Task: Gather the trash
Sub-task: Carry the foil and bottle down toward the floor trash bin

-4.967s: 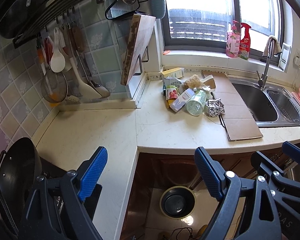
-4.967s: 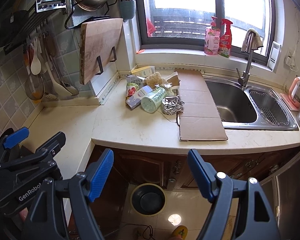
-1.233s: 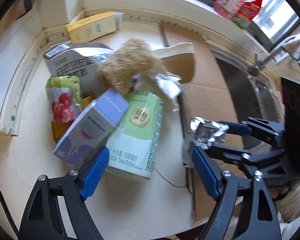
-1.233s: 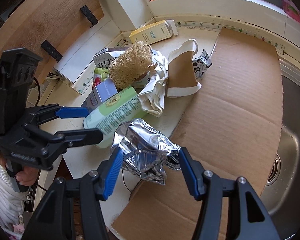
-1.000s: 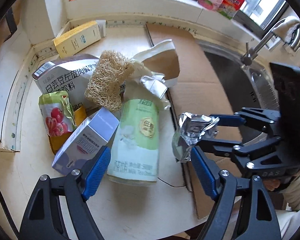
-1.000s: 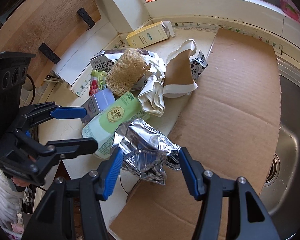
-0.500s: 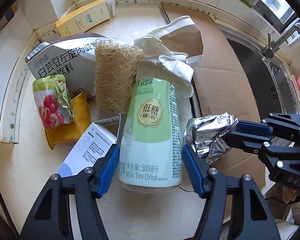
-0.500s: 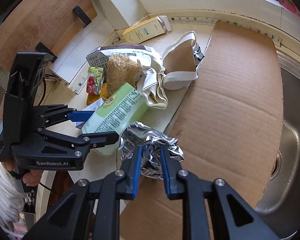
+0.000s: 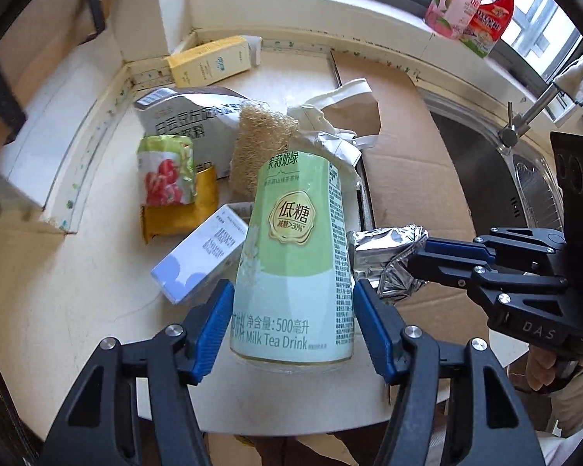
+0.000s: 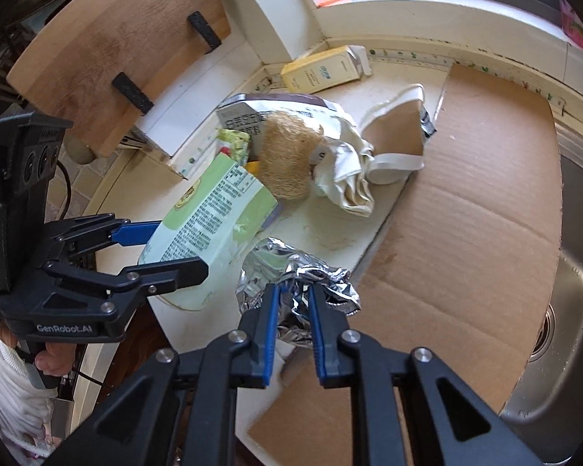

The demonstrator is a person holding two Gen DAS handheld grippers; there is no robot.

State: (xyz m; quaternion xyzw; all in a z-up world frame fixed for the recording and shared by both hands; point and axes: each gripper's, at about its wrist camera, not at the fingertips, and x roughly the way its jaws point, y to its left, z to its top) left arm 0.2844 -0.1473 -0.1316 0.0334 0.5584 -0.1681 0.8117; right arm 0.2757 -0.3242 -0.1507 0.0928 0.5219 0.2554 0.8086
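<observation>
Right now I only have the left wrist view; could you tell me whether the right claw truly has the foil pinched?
Observer: Yes. Seen from the right wrist, the right claw has both pads pressed into the foil wad, jaws nearly together.
Operator: Thank you. How does my left claw look from that side?
Observer: The left claw has just been closing its jaws, with the milk tea bottle between the pads; a hand in a white sleeve holds its handle.
Operator: And could you tell me what the sink bottom looks like?
Observer: Its drain shows uncovered, beyond the cardboard sheet.
</observation>
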